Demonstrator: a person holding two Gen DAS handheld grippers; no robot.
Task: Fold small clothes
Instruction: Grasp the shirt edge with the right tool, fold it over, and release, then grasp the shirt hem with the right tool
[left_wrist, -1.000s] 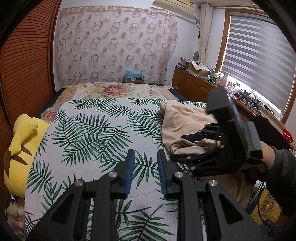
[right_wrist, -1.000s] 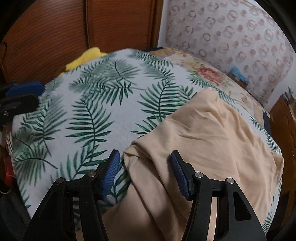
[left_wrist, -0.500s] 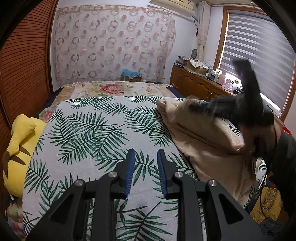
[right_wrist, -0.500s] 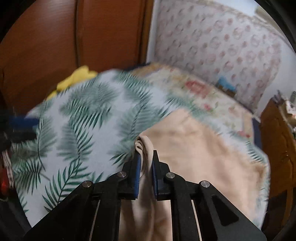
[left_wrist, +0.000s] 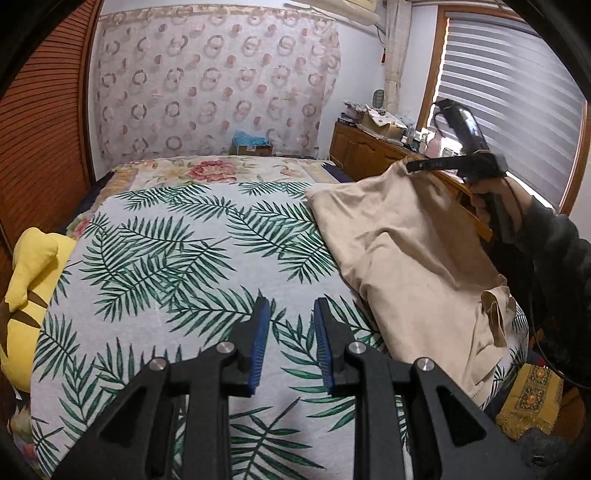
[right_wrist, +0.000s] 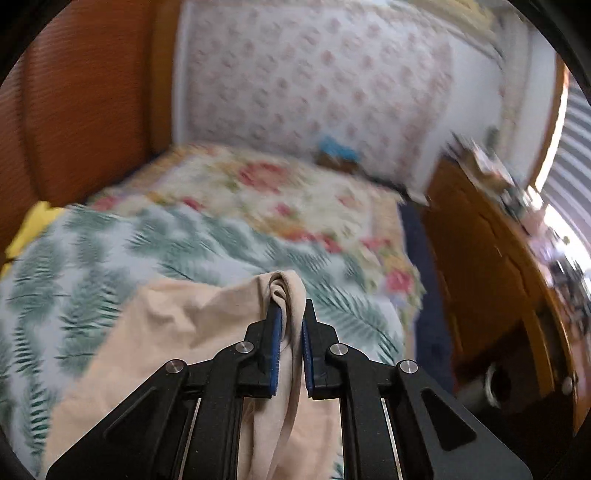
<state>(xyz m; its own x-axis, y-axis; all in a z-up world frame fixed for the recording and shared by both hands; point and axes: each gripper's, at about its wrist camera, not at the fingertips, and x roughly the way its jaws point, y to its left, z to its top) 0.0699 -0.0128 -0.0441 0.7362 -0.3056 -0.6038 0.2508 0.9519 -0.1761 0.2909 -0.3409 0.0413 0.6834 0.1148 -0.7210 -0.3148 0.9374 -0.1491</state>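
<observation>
A yellow plush (left_wrist: 26, 295) lies at the left edge of the bed (left_wrist: 166, 258), against the wooden wall. The bed carries a leaf-print sheet, with a floral cover (left_wrist: 207, 170) past it toward the curtain (left_wrist: 214, 88). The left gripper (left_wrist: 289, 339) hangs over the near middle of the sheet, its blue pads apart with nothing between them. To its right the beige garment (left_wrist: 406, 251) lies on the right side of the bed, one edge raised off the sheet and its near end drooping over the bed's side. The right gripper (right_wrist: 291, 343) pinches a bunched fold of the garment (right_wrist: 184, 332) between its pads, which are pressed close on the cloth; in the left view that gripper (left_wrist: 417, 166) holds the corner up above the bed, with the hand (left_wrist: 495, 203) on its handle. A wooden dresser (left_wrist: 369, 151) with clutter stands at the far right under the blinds (left_wrist: 509, 110). The right view is blurred
</observation>
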